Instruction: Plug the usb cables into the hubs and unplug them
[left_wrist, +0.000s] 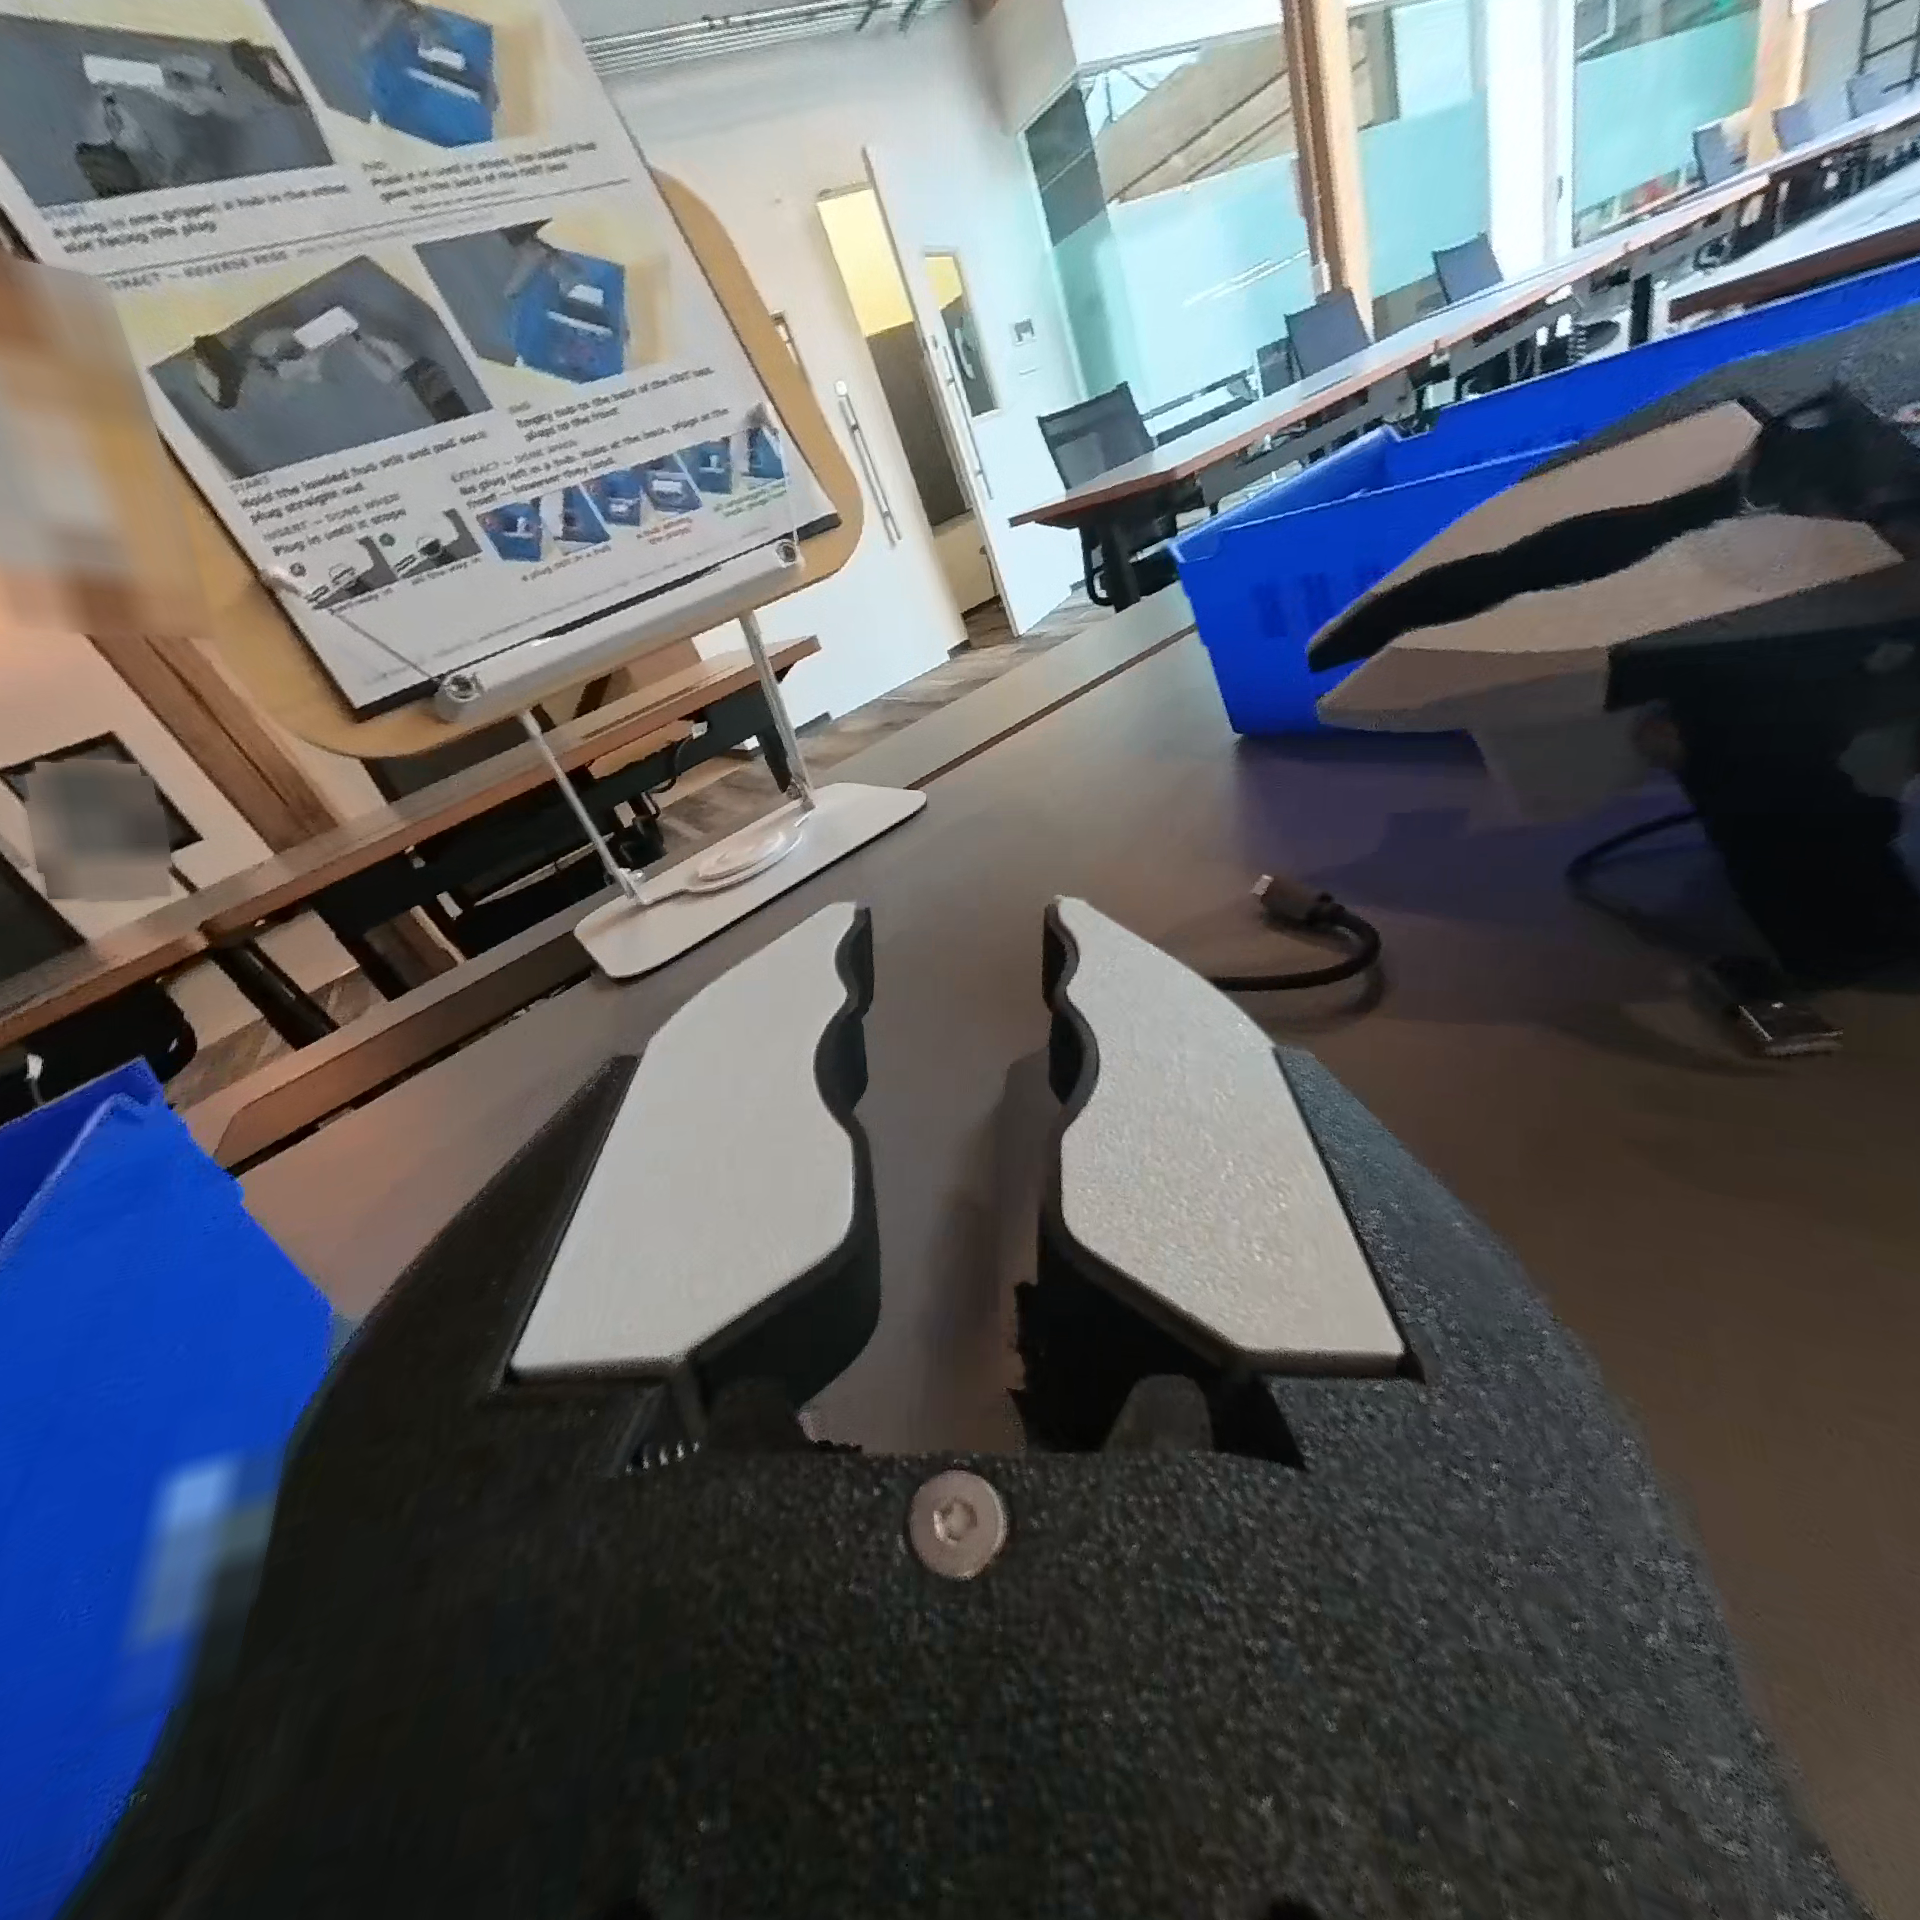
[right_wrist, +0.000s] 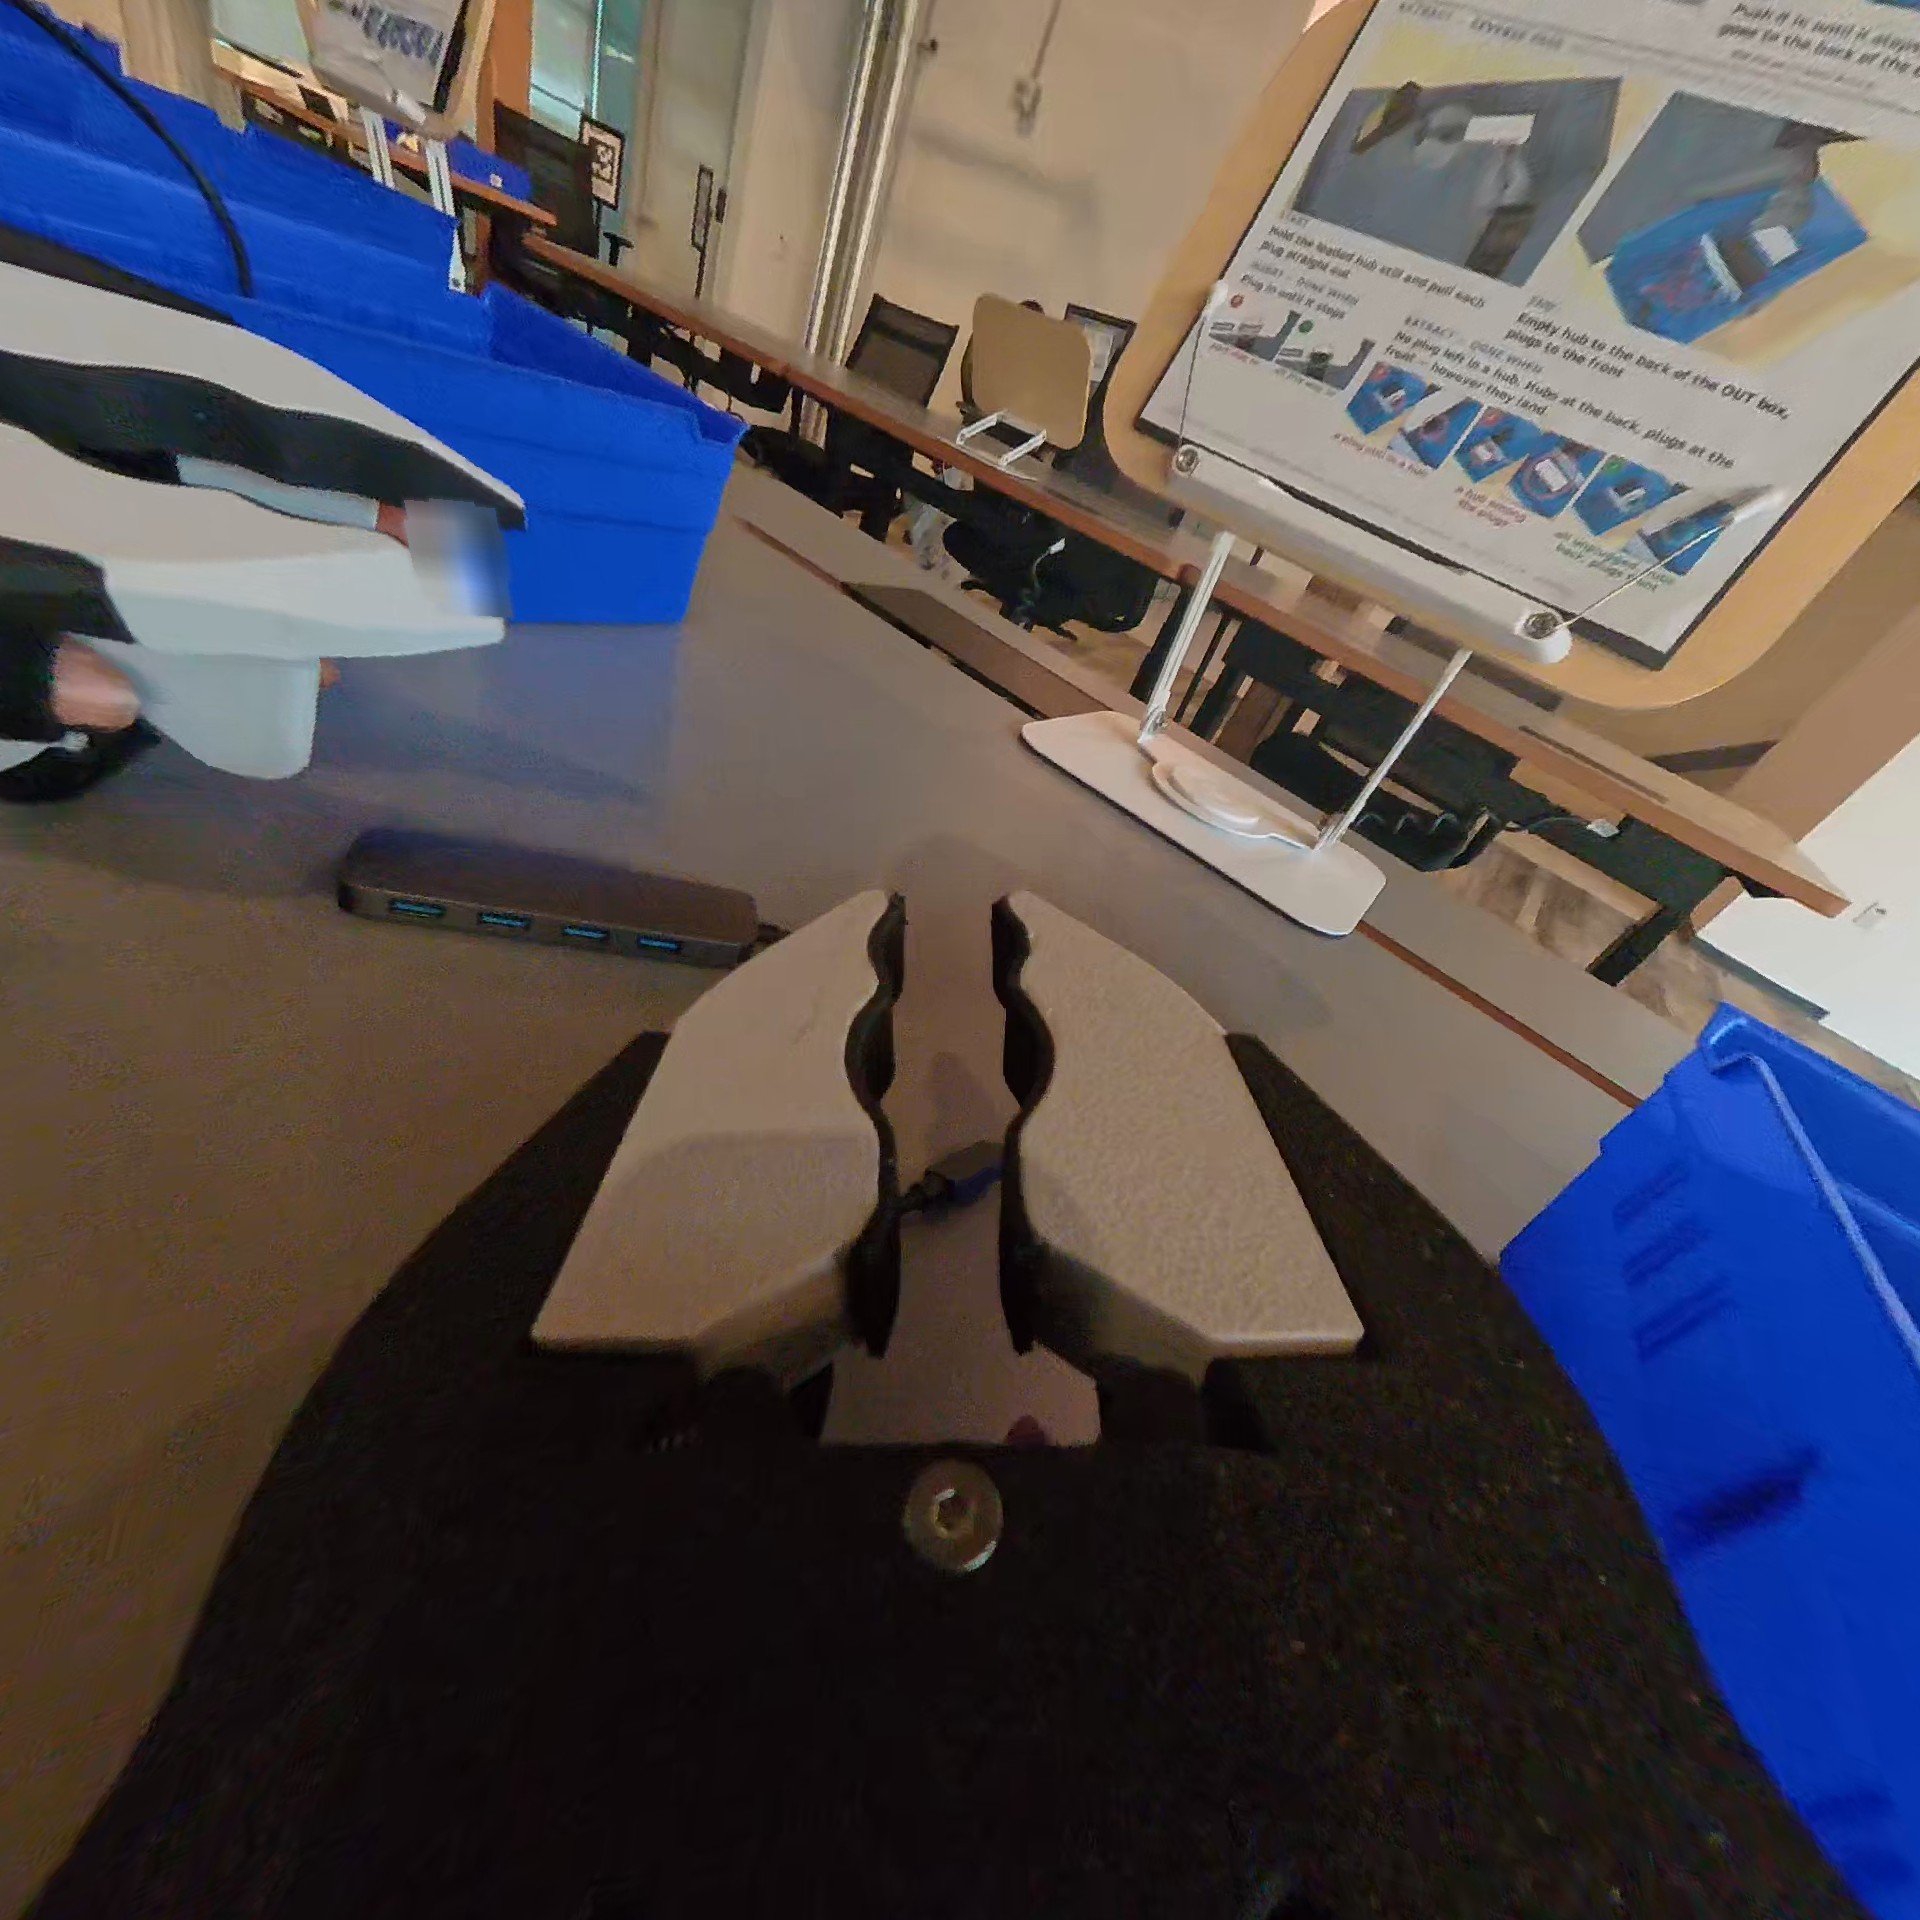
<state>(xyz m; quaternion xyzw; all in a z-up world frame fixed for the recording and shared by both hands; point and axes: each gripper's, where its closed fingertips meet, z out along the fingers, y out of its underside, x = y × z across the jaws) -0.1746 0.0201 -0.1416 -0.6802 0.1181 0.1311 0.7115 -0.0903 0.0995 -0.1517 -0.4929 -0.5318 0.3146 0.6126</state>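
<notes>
Your right gripper (right_wrist: 948, 914) hides most of the USB plug (right_wrist: 961, 1184) between its fingers. The hub's (right_wrist: 540, 899) cable end disappears behind them, and the blue bin (right_wrist: 1766, 1299) beside it runs off-frame.

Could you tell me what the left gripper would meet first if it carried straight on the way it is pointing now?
Probably bare table: nothing lies between the left gripper fingers. The white stand base sits just left of that line, the black cable just right; depth is unclear.
</notes>
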